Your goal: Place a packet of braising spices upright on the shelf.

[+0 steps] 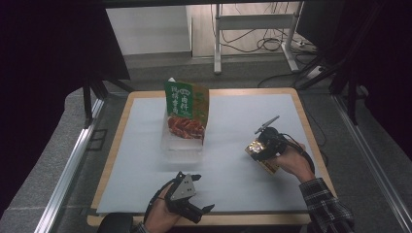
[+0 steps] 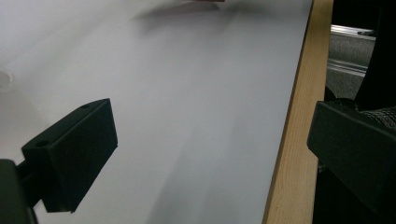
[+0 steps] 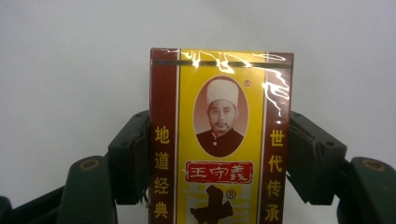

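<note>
Yellow and maroon cardboard under shiny film, the spice box [image 3: 221, 140] sits between the two black jaws of the right claw [image 1: 263, 147], which pinch it by its long side faces; in the right gripper view the pads press flat on both maroon borders, with the printed front facing the camera. In the high view the box is near the right edge of the surface [image 1: 145, 145], lying low over the white sheet or on it, I cannot tell which. Its long axis runs along the claw's own line, slanting from the near right edge toward the middle of the surface, with the top end pointing away from the hand. To do this step well, I judge the grip should be kept square on the side faces and firm but gentle, since the film is slippery and thin card dents. Toward the far edge stands a green sauce pouch [image 1: 186, 111] in a clear container [image 1: 180, 144]. By the near edge the left claw [image 1: 199, 201] hovers spread, with nothing in it.
</note>
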Demonstrator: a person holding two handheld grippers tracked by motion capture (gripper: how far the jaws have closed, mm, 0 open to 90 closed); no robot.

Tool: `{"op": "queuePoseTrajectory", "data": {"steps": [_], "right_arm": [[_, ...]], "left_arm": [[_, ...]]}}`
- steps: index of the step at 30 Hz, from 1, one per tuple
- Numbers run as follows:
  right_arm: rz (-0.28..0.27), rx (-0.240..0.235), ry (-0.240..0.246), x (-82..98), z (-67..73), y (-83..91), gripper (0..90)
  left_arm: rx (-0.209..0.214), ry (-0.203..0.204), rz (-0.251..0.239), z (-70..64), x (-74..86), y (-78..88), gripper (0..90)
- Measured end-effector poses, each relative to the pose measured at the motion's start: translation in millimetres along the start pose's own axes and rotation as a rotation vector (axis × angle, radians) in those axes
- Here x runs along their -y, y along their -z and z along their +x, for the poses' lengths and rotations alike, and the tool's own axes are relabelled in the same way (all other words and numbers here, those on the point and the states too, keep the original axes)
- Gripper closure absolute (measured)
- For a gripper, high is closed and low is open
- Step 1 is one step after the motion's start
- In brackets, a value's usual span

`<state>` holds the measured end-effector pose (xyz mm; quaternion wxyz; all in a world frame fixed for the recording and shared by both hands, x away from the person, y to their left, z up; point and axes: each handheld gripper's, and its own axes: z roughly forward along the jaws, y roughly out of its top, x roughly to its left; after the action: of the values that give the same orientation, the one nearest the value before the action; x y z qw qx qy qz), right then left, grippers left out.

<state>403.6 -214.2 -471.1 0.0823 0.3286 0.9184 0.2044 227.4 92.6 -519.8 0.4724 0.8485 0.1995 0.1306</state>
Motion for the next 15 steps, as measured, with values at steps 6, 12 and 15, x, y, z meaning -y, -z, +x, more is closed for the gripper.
{"op": "queuePoseTrajectory", "data": {"steps": [6, 12, 15], "right_arm": [[-0.104, -0.012, 0.013, -3.4, 3.0, 14.1, 31.7], [-0.224, -0.034, 0.014, -6.3, 6.6, 27.0, 31.7], [-0.269, -0.04, 0.014, -6.8, 8.1, 31.2, 31.7]], "left_arm": [[-0.002, 0.012, -0.004, 0.6, 0.1, 1.5, 1.3], [-0.004, 0.022, -0.009, 1.4, 0.2, 3.4, 1.3], [-0.006, 0.027, -0.013, 1.9, 0.1, 4.0, 1.3]]}}
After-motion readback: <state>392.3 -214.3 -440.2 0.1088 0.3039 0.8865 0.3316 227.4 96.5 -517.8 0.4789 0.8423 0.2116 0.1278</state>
